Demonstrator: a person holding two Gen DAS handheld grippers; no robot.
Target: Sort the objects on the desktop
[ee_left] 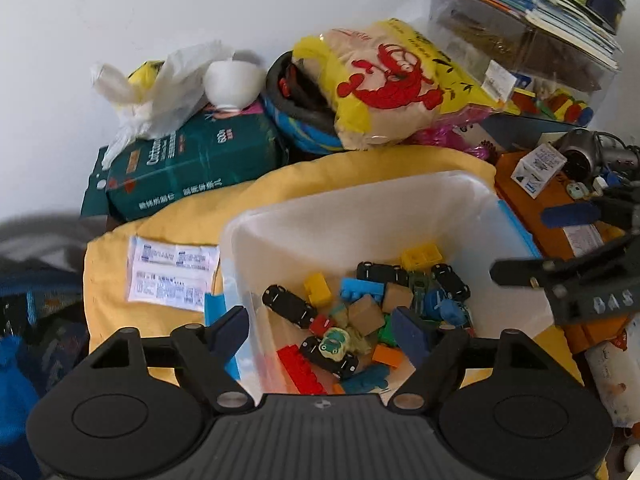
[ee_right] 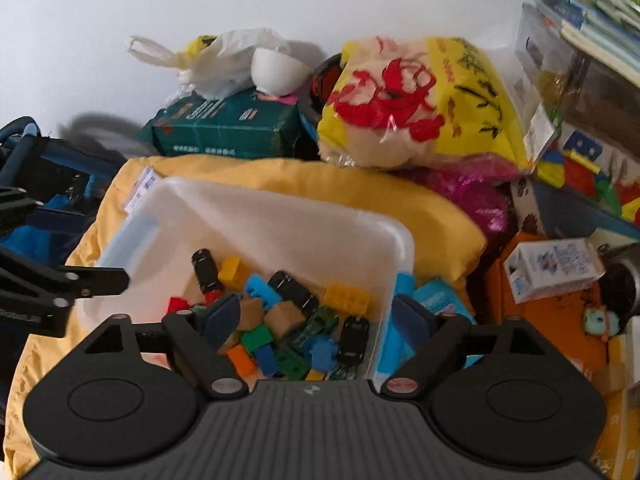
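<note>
Yellow cushion (ee_left: 320,176) fills mid frame in both views and acts as a soft base. The clear bin (ee_left: 360,216) sits on top of it, lower centre, tilted a bit on the padding. It is probably parked there because the desk around it is packed.

Behind the cushion, upper centre to upper right, is a yellow snack bag (ee_left: 400,84) with a red print. It leans on other clutter, pushed back against the wall. Upper left of it lies a green pack (ee_left: 192,160), flat, carrying a white plastic bag (ee_left: 160,88) and a white bowl (ee_left: 232,84). Stacking like that looks like a way to save space. A book stack (ee_left: 560,0) sits on a clear case, top right.

An orange board (ee_right: 552,312) lies right of the bin with a small white carton (ee_right: 552,272) on it.

The toys (ee_left: 360,312) are bricks, black cars and brown cubes, piled on the bin floor, so the sort target is this bin. They look settled and loose.

The left gripper (ee_left: 324,328) is at the bottom of its own view. Its jaws are wide apart, straddling the bin's left wall, with nothing held. The right gripper (ee_right: 316,320) is the same: jaws spread across the bin's right wall, empty. Each claw also shows at the edge of the other's view, so the two flank the bin. My read is that the bin is released or about to be taken by its sides.
</note>
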